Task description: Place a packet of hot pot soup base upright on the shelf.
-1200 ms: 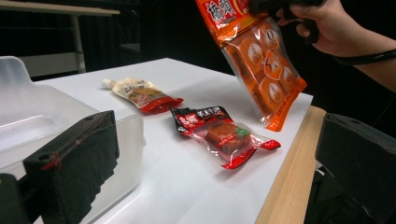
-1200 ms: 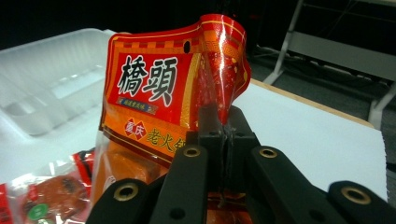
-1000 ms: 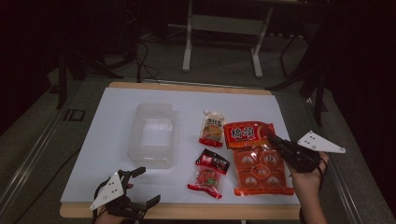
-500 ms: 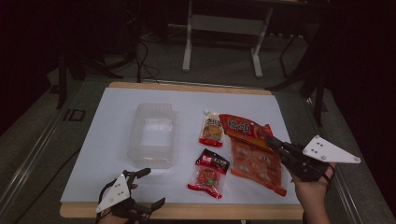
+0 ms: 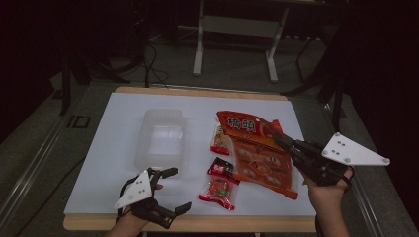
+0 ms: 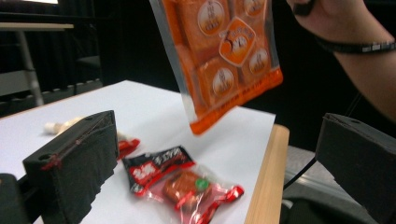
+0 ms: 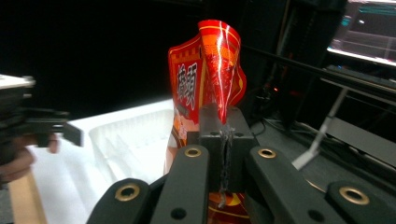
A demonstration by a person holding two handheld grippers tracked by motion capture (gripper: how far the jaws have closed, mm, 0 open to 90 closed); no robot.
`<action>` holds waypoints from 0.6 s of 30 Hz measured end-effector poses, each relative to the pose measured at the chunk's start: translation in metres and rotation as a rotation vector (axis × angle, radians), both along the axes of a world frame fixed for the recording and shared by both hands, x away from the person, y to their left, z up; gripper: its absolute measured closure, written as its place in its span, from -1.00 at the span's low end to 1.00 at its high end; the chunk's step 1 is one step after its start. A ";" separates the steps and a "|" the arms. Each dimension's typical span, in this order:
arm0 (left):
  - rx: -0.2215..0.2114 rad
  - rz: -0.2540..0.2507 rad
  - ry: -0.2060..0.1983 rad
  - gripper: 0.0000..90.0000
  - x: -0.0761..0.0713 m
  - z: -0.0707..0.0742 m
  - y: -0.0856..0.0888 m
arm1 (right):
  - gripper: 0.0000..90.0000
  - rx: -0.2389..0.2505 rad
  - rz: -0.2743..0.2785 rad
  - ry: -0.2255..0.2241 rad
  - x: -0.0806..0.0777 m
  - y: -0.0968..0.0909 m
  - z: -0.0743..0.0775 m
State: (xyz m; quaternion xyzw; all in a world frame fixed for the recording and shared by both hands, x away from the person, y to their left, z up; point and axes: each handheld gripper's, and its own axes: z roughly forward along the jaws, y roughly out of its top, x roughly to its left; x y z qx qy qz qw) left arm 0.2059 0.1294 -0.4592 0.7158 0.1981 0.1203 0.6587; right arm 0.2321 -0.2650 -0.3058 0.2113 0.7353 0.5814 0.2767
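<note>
The right gripper was clamped on the right edge of the large orange snack bag, jaws pressed together on the foil near its red top; in the right gripper view the two pads met with the bag's edge pinched between them. The bag hung off the white table at a slant, its lower end reaching down toward the near edge, as the left gripper view showed with the bag in the air above the board. Just beside the bag, on the side away from the right gripper, lay a pale snack packet and, nearer the wooden front edge, a small red-and-black packet, both flat on the table. Farther that way stood a clear plastic tray, with bare white surface around it. The left gripper hovered at the near edge beside the tray's front corner, jaws wide apart and holding nothing; the small red-and-black packet lay just ahead of them
</note>
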 end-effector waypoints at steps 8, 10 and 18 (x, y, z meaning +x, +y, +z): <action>-0.017 -0.017 0.010 -1.00 0.025 0.022 -0.011 | 0.98 -0.009 0.076 -0.026 -0.012 0.018 0.010; -0.021 -0.028 0.002 -1.00 0.032 0.028 -0.015 | 0.98 -0.010 0.093 -0.028 -0.014 0.023 0.012; -0.003 -0.115 -0.048 -1.00 0.050 0.046 -0.027 | 0.98 -0.010 0.137 -0.040 -0.016 0.037 0.017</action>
